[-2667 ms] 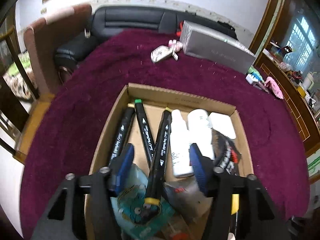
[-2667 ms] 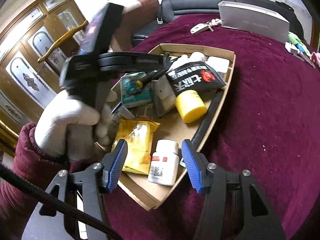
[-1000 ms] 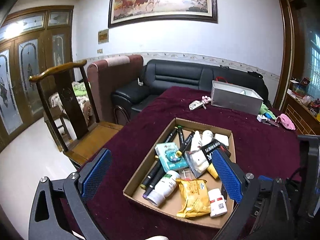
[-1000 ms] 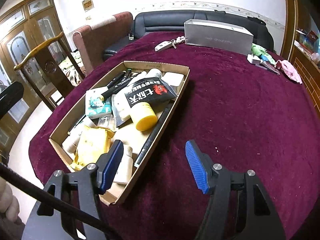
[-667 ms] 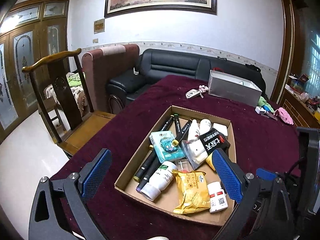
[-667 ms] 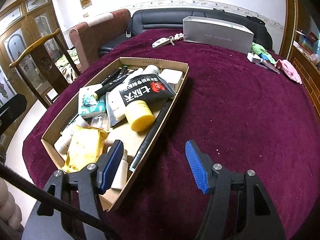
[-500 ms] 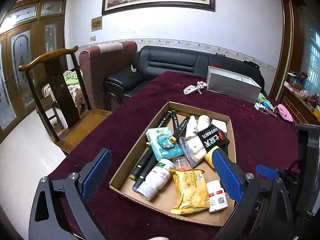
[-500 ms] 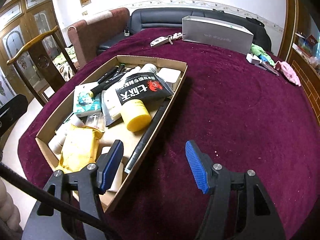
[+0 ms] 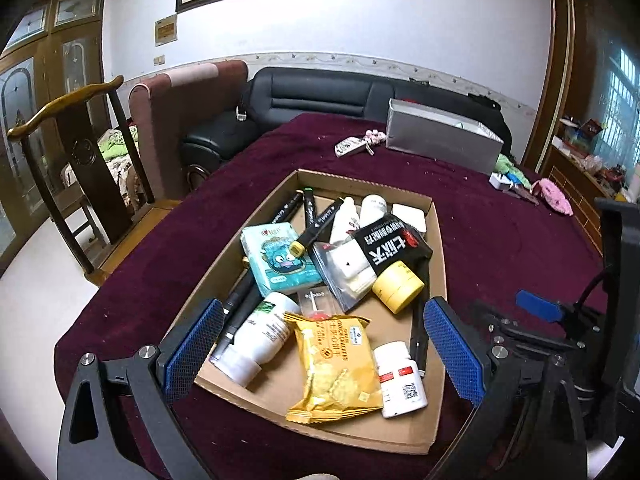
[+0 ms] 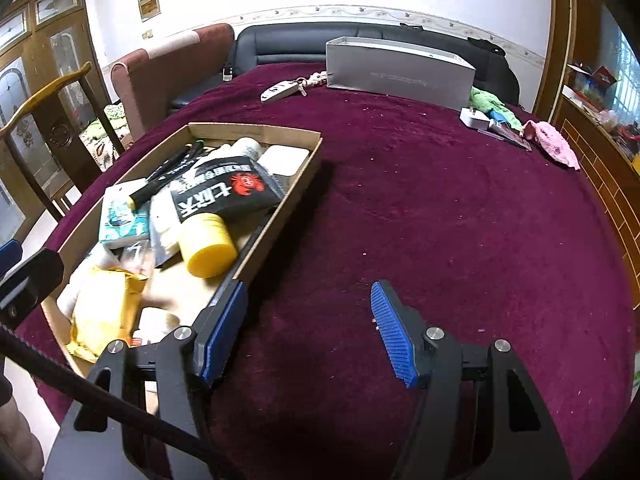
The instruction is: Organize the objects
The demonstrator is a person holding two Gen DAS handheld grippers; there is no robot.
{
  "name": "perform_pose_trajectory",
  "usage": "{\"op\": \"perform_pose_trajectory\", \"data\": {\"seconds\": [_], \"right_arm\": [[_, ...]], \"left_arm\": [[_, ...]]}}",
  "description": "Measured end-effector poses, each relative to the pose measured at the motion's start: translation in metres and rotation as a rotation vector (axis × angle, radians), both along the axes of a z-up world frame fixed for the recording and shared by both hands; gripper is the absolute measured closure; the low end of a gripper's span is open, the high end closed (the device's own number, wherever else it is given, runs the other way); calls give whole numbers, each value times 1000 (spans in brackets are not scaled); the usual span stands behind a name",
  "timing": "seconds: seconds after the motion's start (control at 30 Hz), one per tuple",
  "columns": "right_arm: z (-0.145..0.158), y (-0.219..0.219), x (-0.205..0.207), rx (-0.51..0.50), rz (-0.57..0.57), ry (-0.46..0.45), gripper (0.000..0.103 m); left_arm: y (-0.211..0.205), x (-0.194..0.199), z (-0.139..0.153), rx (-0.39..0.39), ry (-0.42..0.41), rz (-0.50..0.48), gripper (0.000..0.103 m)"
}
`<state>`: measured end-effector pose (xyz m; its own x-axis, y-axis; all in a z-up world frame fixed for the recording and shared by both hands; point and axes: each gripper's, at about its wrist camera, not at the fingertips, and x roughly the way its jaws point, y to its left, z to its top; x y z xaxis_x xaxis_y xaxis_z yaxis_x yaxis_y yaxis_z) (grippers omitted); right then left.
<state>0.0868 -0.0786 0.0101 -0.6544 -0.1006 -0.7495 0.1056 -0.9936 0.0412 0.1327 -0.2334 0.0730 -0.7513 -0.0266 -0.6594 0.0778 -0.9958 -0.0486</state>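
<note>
A shallow cardboard tray (image 9: 439,264) sits on the maroon table and also shows in the right wrist view (image 10: 308,168). It holds black markers (image 9: 308,210), a teal tissue pack (image 9: 278,260), a yellow snack bag (image 9: 334,364), white bottles (image 9: 400,378), a yellow-capped jar (image 9: 398,286) and a black pouch (image 9: 390,246). My left gripper (image 9: 320,344) is open and empty, above the tray's near end. My right gripper (image 10: 308,332) is open and empty, over bare cloth right of the tray.
A grey box (image 10: 400,66), a key fob (image 10: 282,90), a white charger (image 10: 474,118) and a pink cloth (image 10: 552,142) lie at the table's far side. A wooden chair (image 9: 80,160) and sofas stand beyond the left edge.
The left gripper left the marker in the tray, opened wide and pulled back, then eased closer. The right gripper shifted right, off the tray onto bare cloth.
</note>
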Motion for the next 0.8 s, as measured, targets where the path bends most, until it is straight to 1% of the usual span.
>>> {"op": "perform_pose_trajectory", "data": {"seconds": [0.23, 0.3, 0.4, 0.57, 0.73, 0.8], "right_arm": [[3, 3, -6, 10, 45, 39, 38], [2, 2, -8, 10, 62, 53, 36], [-2, 5, -9, 15, 70, 63, 36], [-11, 21, -9, -29, 46, 57, 36], [-14, 32, -9, -68, 33, 54, 36], [-14, 34, -9, -78, 35, 54, 36]], "left_arm": [[18, -5, -4, -31, -34, 7, 5], [23, -5, -4, -41, -40, 11, 5], [27, -8, -4, -51, -53, 21, 5], [34, -15, -10, -50, -88, 33, 5], [39, -18, -12, -37, -106, 45, 5], [40, -19, -12, -44, -107, 60, 5]]}}
